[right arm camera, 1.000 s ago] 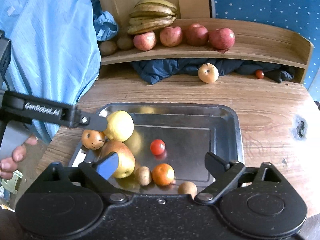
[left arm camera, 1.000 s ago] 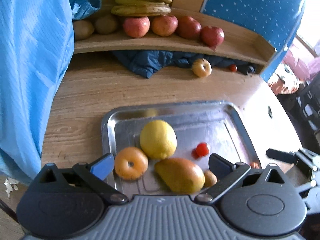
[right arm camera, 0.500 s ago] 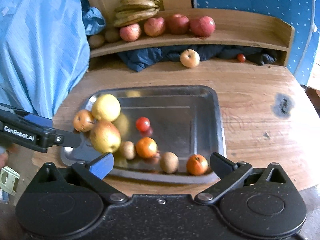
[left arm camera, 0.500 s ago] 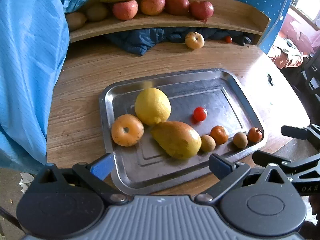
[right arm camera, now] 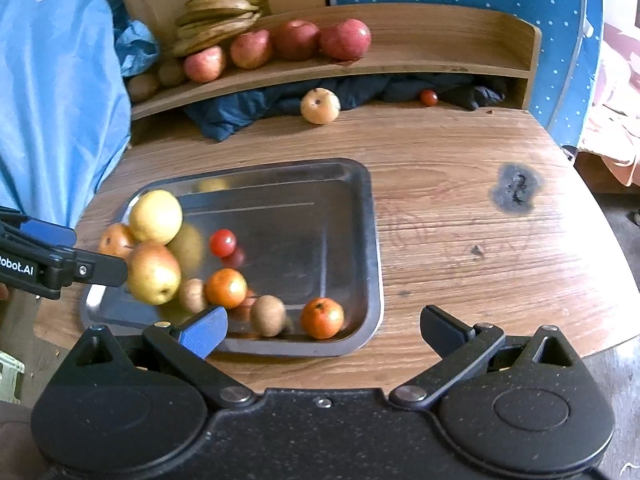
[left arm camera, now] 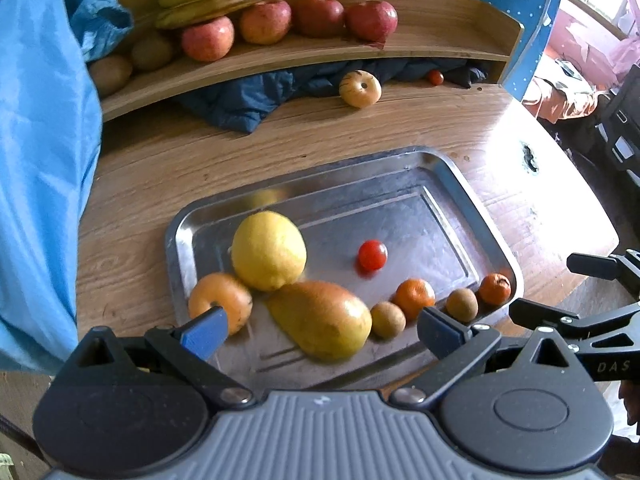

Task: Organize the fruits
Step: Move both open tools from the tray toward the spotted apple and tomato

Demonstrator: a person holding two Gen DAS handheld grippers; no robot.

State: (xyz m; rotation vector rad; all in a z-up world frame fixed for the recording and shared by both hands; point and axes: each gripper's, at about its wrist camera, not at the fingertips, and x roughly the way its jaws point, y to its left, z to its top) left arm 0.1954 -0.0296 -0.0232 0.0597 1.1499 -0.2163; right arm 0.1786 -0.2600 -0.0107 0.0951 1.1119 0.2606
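Lettering "obot.AI" showed on the left gripper [right arm camera: 100,268], its fingers spread and empty like the right gripper's [right arm camera: 322,328]. Smooth, rounded fruits [left arm camera: 268,250] sat in a shiny steel tray [left arm camera: 460,172] on the wood-grain surface [right arm camera: 460,240].

Tray [right arm camera: 370,216] far half: bare metal, only a cherry tomato [right arm camera: 223,242] on it.
Tray near edge: fruit row blocks, pear [left arm camera: 322,320] largest.
Table [right arm camera: 460,240] right of tray: open wood.

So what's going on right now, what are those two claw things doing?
Left gripper open, empty. Right gripper open, empty. Fruit loose in steel tray; pale apple on table by shelf. Nothing blocking.
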